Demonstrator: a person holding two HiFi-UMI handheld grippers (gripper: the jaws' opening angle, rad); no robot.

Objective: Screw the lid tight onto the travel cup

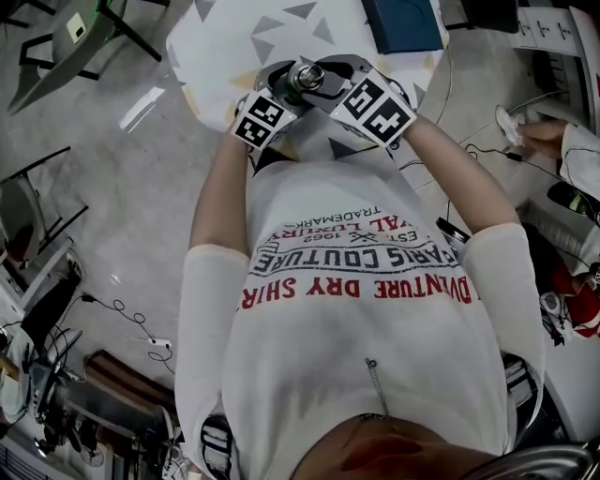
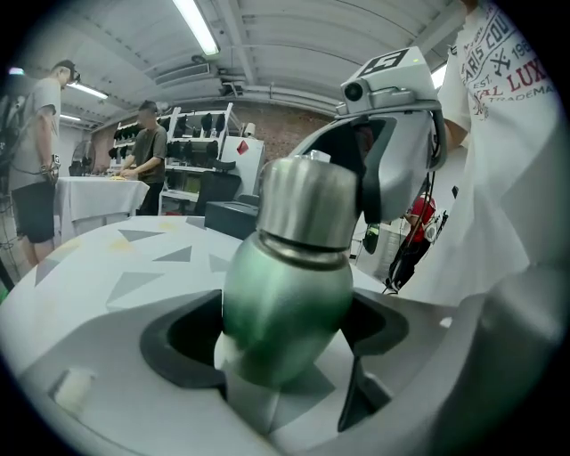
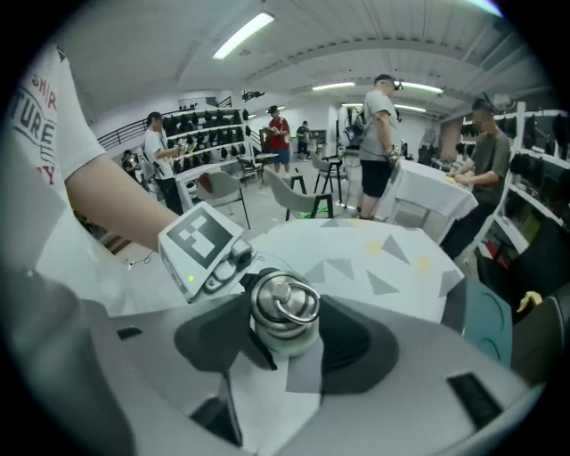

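Observation:
The travel cup (image 2: 283,294) has a green body and a steel lid (image 2: 307,200) with a ring on top (image 3: 285,307). I hold it above the near edge of the white table (image 1: 225,47). My left gripper (image 2: 285,343) is shut on the green body, a pad pressed against each side. My right gripper (image 3: 285,329) comes at the lid from the other side, steeply downward, and its dark pads sit against both sides of the steel lid. In the head view the lid (image 1: 307,77) shows between the two marker cubes, with the left gripper (image 1: 281,96) and right gripper (image 1: 330,86) meeting around it.
A dark blue box (image 1: 403,23) lies on the table's far right. A folding chair (image 1: 75,28) stands on the floor at the upper left. Another person's hand (image 1: 544,136) works at a bench on the right. Several people stand in the room behind.

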